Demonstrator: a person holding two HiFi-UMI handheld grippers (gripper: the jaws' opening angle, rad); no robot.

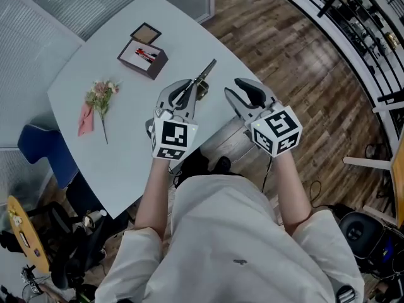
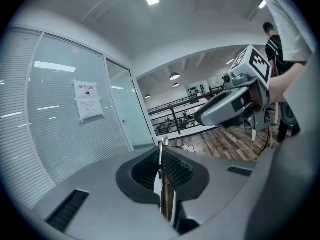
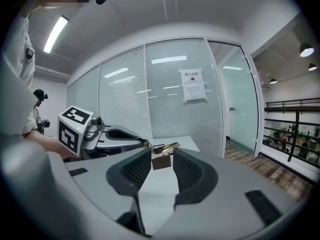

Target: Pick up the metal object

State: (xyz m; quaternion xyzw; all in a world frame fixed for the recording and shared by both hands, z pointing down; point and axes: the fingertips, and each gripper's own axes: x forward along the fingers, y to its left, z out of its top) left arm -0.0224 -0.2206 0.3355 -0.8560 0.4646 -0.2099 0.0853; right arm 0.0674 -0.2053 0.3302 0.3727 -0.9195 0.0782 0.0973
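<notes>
Metal object (image 1: 201, 76) is clamped in the left gripper (image 1: 188, 92). Its jaws are squeezed tight together on it, with basically no gap left. In the left gripper view the thin, flat strip (image 2: 163, 181) is seen edge-on between the ribbed pads, and a short bit is left poking out past the tips. From the head view it's seen sticking out ahead of the jaws, over the near-right part of the white table (image 1: 126, 131). Whether its far end touches the tabletop can't be told.

The right gripper (image 1: 238, 88) is held just beside it, to the right, and no contact can be seen. Its jaws are spread fairly wide and nothing is gripped between the pads. In the right gripper view the open gap (image 3: 162, 155) is pointed at the left gripper (image 3: 122, 136) and the tip of the metal strip (image 3: 166, 147).

Farther back on the table a dark brown box (image 1: 143, 57) can be found, with red stuff inside and its lid (image 1: 146, 33) laid just behind it. Off to the left, a small bunch of flowers (image 1: 99, 96) is laid flat in a pink wrapper (image 1: 86, 120), well apart from both grippers. Wooden floor (image 1: 303, 74) is visible past the table's right edge.
</notes>
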